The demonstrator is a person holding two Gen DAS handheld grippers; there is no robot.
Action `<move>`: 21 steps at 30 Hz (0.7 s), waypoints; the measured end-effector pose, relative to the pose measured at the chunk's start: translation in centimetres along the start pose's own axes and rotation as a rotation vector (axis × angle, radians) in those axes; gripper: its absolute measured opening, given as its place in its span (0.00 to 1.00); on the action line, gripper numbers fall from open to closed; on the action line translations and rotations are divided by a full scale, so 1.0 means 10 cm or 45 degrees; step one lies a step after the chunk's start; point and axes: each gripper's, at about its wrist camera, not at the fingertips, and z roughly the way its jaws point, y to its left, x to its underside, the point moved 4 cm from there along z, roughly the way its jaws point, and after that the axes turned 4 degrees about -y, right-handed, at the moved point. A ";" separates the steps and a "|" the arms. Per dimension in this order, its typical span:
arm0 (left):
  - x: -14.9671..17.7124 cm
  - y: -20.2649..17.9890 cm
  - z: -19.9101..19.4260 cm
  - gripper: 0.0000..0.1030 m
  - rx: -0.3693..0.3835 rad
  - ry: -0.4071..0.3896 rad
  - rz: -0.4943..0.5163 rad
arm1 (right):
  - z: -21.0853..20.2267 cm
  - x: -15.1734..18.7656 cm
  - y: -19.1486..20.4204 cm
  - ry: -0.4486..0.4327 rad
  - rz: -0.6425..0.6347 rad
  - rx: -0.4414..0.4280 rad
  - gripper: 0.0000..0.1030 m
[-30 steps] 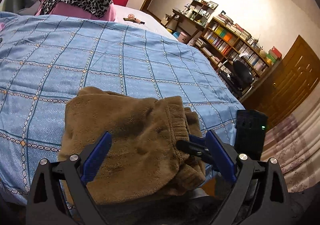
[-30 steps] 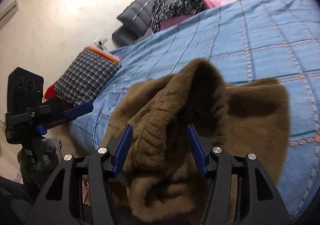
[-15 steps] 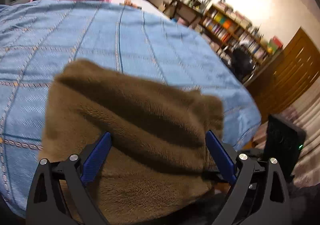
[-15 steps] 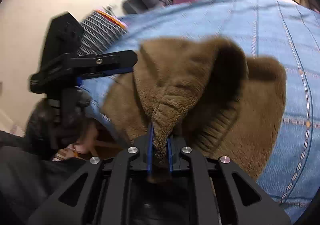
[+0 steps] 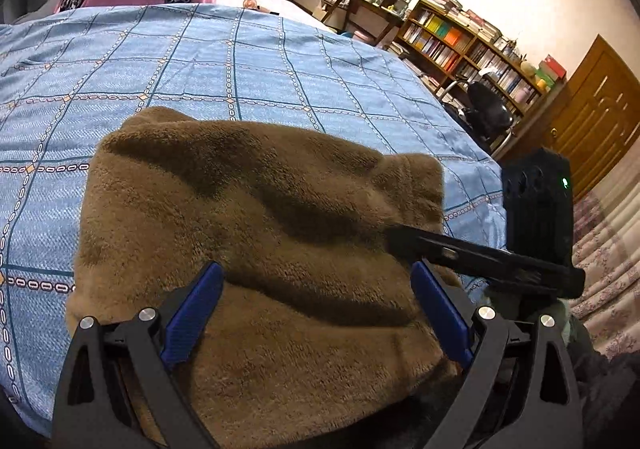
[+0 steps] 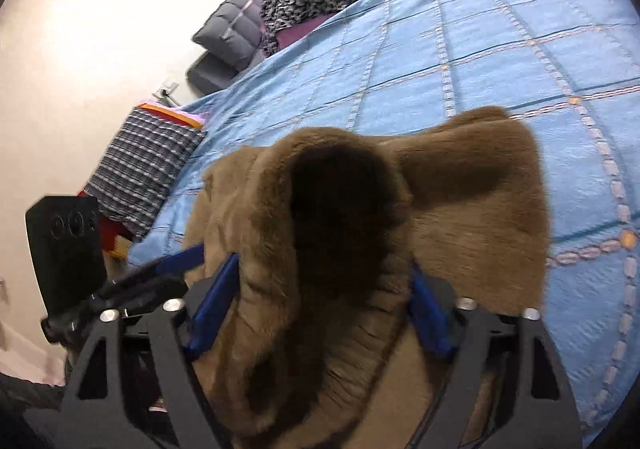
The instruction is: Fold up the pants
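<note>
Brown fuzzy pants (image 5: 256, 233) bunched on blue bed (image 5: 248, 73). L claw (image 5: 316, 309) wide apart, pants between. R claw (image 6: 320, 309) apart too, over raised fold.

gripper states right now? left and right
Left gripper: open, jaws spread over the pants, gripping nothing.
Right gripper: open, a bunched fold of the pants between the jaws, not pinched.
</note>
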 end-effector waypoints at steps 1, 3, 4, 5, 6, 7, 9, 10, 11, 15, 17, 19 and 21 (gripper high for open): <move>0.01 -0.01 0.00 0.91 0.000 0.001 0.003 | 0.01 -0.01 0.05 0.006 -0.030 0.002 0.25; 0.00 -0.04 0.00 0.91 0.005 0.002 0.000 | -0.05 -0.10 0.12 -0.026 -0.077 0.006 0.17; -0.02 -0.06 0.00 0.91 0.016 -0.001 -0.008 | -0.17 -0.16 0.17 -0.067 -0.104 0.005 0.15; -0.04 -0.08 0.00 0.91 0.028 -0.005 -0.015 | -0.26 -0.19 0.20 -0.095 -0.120 0.010 0.15; -0.07 -0.13 0.00 0.91 0.052 -0.015 -0.019 | -0.35 -0.24 0.21 -0.122 -0.136 0.025 0.14; -0.11 -0.19 0.01 0.91 0.080 -0.024 -0.014 | -0.47 -0.31 0.22 -0.156 -0.158 0.051 0.14; -0.14 -0.32 0.03 0.91 0.129 -0.030 0.017 | -0.60 -0.37 0.16 -0.198 -0.170 0.103 0.14; -0.14 -0.39 0.06 0.91 0.150 -0.025 0.042 | -0.68 -0.38 0.07 -0.218 -0.159 0.148 0.14; -0.12 -0.48 0.13 0.91 0.172 -0.005 0.077 | -0.75 -0.37 -0.01 -0.226 -0.148 0.178 0.14; 0.03 -0.62 0.42 0.91 0.141 0.080 0.179 | -0.62 -0.27 -0.48 -0.141 -0.034 0.227 0.18; 0.09 -0.60 0.53 0.91 0.110 0.102 0.226 | -0.56 -0.14 -0.65 -0.127 0.003 0.266 0.33; 0.10 -0.61 0.52 0.91 0.114 0.107 0.226 | -0.62 -0.11 -0.68 -0.147 0.020 0.242 0.38; 0.04 -0.60 0.43 0.91 0.149 0.106 0.201 | -0.75 -0.17 -0.61 -0.203 -0.023 0.265 0.40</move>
